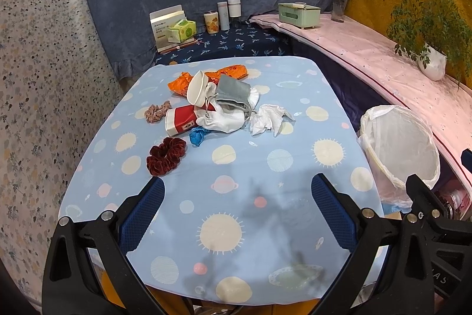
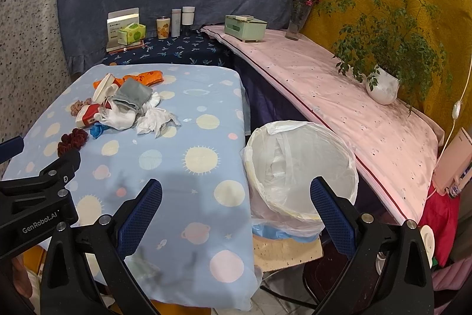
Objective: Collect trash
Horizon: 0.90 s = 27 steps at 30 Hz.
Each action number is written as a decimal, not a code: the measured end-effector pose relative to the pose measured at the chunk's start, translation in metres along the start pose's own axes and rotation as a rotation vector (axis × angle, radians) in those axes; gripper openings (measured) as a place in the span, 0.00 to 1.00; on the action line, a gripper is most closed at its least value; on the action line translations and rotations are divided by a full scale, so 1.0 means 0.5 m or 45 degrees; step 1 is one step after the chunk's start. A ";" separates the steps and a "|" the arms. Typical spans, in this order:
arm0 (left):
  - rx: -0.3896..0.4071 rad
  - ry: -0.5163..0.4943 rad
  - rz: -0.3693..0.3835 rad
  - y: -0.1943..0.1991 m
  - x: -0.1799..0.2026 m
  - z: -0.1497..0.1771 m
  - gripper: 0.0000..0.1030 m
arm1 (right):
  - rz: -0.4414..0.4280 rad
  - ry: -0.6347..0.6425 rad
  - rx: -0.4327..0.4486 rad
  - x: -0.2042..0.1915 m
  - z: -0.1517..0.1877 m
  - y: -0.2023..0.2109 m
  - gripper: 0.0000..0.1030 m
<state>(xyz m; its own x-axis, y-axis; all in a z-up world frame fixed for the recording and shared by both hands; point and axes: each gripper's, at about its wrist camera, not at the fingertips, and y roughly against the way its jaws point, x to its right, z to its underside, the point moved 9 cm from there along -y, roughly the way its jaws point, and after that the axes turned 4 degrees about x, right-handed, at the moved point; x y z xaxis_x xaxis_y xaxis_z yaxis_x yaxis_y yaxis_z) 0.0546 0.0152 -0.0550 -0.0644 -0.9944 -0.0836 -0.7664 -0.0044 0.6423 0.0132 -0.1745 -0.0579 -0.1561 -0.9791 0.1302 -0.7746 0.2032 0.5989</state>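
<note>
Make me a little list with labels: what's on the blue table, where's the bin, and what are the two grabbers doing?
table: blue space-print tablecloth
trash-like items: crumpled white tissue, orange plastic wrapper, red and white carton
other items: dark red velvet scrunchie, grey cloth pouch
bin: white bag-lined wastebasket, beside the table on the right
left gripper: open, empty
right gripper: open, empty

Both wrist views face table (image 1: 224,143), sharing bin (image 2: 301,167)
</note>
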 end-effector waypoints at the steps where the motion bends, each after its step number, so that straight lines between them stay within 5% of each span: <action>1: 0.000 -0.001 -0.001 0.000 0.000 0.000 0.92 | -0.001 0.000 0.000 0.000 0.000 0.000 0.94; 27: 0.007 -0.003 -0.003 -0.002 -0.007 0.003 0.93 | 0.001 0.003 0.002 -0.003 -0.002 0.000 0.94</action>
<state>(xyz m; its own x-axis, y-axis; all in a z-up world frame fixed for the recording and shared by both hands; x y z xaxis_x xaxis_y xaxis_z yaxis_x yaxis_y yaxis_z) 0.0545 0.0187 -0.0564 -0.0640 -0.9942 -0.0866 -0.7700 -0.0061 0.6380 0.0141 -0.1728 -0.0574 -0.1555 -0.9790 0.1322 -0.7755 0.2039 0.5975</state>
